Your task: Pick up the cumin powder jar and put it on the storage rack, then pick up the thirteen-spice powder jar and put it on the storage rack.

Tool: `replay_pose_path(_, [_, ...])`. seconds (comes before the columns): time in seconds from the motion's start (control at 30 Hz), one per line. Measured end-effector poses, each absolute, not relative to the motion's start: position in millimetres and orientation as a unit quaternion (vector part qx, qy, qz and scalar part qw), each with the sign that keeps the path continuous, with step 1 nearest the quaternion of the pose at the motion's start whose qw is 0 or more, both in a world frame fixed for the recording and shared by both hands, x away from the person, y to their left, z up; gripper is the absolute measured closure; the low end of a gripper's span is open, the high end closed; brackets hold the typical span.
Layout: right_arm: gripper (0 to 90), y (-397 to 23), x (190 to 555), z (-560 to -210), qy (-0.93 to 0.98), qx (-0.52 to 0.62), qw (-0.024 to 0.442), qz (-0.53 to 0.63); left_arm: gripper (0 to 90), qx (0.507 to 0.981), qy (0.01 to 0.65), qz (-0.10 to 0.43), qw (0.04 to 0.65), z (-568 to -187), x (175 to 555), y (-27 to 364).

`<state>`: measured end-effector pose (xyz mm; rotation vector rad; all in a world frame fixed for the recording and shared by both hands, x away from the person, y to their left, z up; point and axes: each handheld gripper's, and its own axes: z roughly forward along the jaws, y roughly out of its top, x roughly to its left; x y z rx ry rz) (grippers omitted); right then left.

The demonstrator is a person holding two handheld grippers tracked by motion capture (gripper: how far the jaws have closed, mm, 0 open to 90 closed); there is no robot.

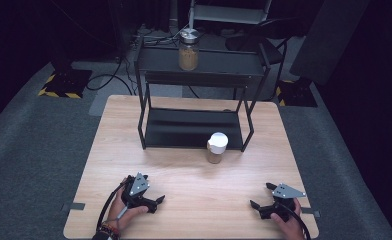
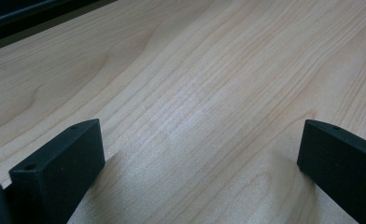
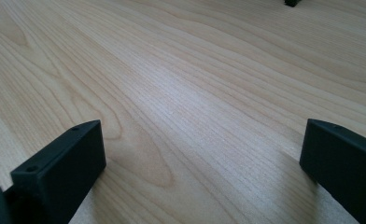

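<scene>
Light wood-grain table on grey carpet, dark room all around. Both grippers rest on it, jaws spread wide, nothing held: left gripper, right gripper. White-lidded jar stands ahead, between them, just by the black shelf rack; another jar sits on top. No readable labels.

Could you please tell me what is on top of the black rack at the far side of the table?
A lidded jar of tan contents stands on the rack's top shelf. The lower shelf looks bare, though its back strip is covered by the top shelf.
</scene>
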<state>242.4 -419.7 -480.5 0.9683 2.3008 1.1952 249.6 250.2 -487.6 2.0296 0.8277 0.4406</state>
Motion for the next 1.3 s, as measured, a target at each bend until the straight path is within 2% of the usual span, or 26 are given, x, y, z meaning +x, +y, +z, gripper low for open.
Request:
replay_pose_path(0.9, [0.0, -418.9, 242.3, -480.0, 0.816, 0.346, 0.186, 0.424, 0.1, 0.816, 0.333, 0.178, 0.437, -487.4, 249.7, 250.2])
replay_pose_path(1.3, [0.7, -415.3, 249.4, -466.8, 0.808, 0.352, 0.185, 0.434, 0.1, 0.816, 0.334, 0.178, 0.437, -487.4, 249.6, 250.1])
